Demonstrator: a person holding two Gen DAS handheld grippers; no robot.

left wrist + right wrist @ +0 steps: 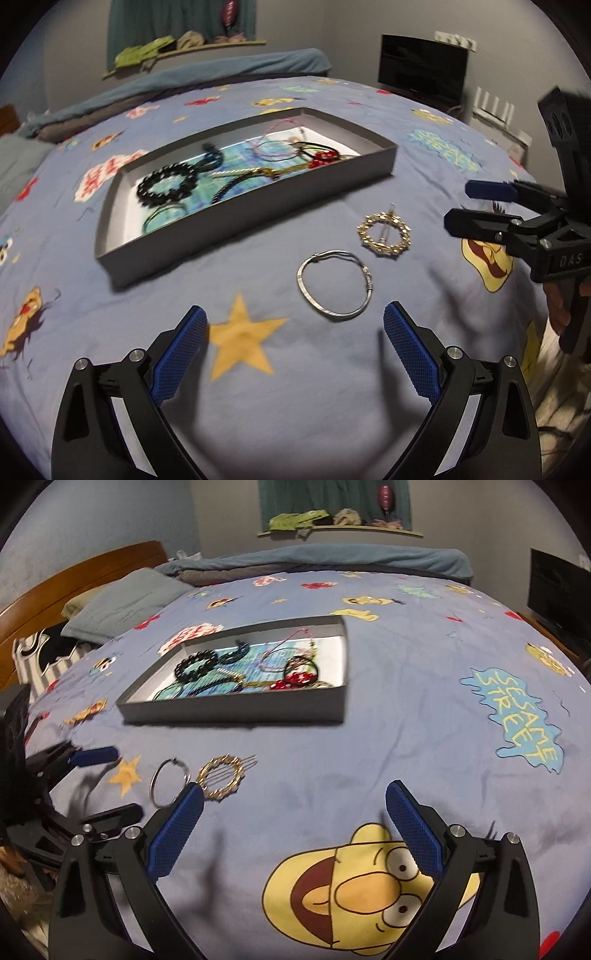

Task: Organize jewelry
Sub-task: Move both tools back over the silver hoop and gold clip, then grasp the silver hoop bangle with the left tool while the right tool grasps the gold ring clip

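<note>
Hovering over the bedspread (332,387), left gripper (295,334) spread wide and empty, bangle (334,283) just ahead, brooch (384,233) beyond it. Right gripper (295,814) likewise released. Judgement: straddle the bangle's rim, pinch low, lift clear into the tray (236,218).

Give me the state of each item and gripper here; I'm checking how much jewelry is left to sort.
left gripper: open, empty, above the bedspread.
right gripper: open, empty.
silver bangle: lying flat on the bedspread, outside the box.
gold wreath clip: flat on the bedspread beside the bangle, outside the box.
grey box: lidless, holding several pieces.
black bead bracelet: inside the box.
red bead piece: inside the box.
</note>
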